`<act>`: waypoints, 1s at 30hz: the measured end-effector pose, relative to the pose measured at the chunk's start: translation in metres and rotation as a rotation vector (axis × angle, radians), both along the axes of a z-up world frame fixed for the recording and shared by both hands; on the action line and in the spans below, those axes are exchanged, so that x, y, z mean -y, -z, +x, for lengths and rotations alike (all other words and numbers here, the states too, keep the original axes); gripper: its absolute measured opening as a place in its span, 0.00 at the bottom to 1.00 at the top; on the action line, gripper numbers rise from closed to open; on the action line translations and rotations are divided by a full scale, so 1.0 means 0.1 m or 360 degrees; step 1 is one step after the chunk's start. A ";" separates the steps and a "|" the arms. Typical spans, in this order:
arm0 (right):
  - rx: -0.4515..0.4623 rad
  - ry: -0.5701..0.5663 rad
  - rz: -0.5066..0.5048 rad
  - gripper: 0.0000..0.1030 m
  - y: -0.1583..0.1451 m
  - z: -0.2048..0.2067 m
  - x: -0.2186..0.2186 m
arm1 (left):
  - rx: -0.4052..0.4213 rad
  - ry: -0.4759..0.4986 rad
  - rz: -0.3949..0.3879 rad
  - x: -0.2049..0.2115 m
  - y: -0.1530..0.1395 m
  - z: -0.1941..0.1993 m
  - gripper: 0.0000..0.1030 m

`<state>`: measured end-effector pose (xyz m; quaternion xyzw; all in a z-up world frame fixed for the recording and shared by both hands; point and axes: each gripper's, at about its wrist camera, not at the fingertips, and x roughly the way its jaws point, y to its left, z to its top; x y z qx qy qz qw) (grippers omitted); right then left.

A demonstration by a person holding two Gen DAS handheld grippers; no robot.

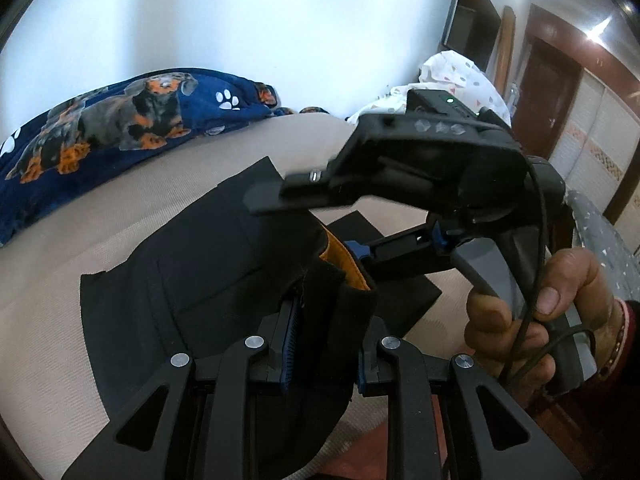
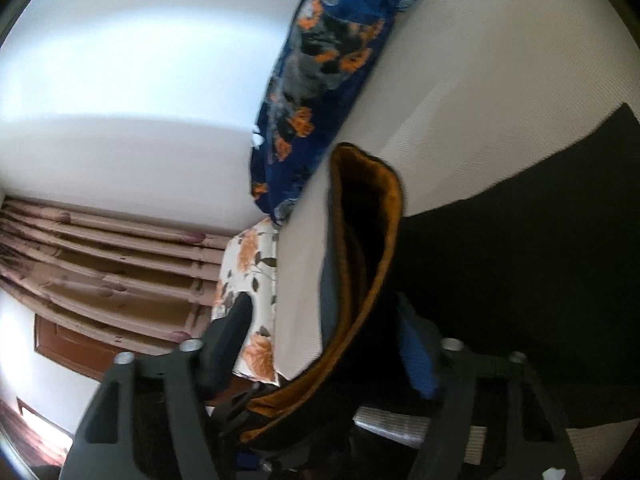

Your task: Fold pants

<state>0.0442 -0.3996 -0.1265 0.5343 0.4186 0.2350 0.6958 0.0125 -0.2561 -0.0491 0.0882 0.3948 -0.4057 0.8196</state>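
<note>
While the black pants (image 1: 224,264) lie spread on the beige bed (image 1: 120,208), the left hand-held gripper (image 1: 326,344) is clenched on a raised fold of them at the near edge. Just beyond, the right hand-held gripper (image 1: 362,256) grasps the orange-lined waistband (image 2: 372,248). Farther off rests a blue dog-print blanket (image 1: 132,120).
</note>
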 end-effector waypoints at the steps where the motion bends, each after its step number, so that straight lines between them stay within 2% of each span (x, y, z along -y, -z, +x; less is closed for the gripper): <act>1: -0.0017 -0.0005 -0.0002 0.52 0.03 0.00 0.02 | 0.0004 0.0011 0.0012 0.02 0.01 -0.01 0.23; 4: -0.0073 -0.0029 -0.0036 0.46 0.10 0.01 0.05 | 0.0033 0.0043 0.0054 0.11 0.06 -0.05 0.23; 6: -0.0096 -0.0039 -0.0090 0.35 0.13 0.00 0.06 | 0.0055 0.0053 0.0077 0.15 0.09 -0.07 0.23; 7: -0.0104 -0.0040 -0.0121 0.26 0.14 0.00 0.08 | 0.0055 0.0058 0.0084 0.17 0.11 -0.07 0.23; 10: -0.0092 -0.0027 -0.0126 0.20 0.17 -0.03 0.14 | 0.0070 0.0067 0.0112 0.22 0.13 -0.07 0.23; 18: -0.0032 0.0016 -0.0153 0.17 0.19 -0.06 0.19 | 0.0152 0.0083 0.0200 0.32 0.14 -0.16 0.25; 28: -0.0014 0.0067 -0.0166 0.15 0.18 -0.12 0.28 | 0.0172 0.0128 0.0208 0.32 0.10 -0.26 0.30; 30: -0.0014 0.0081 -0.0172 0.15 0.18 -0.14 0.31 | 0.0176 0.0134 0.0200 0.31 0.08 -0.27 0.35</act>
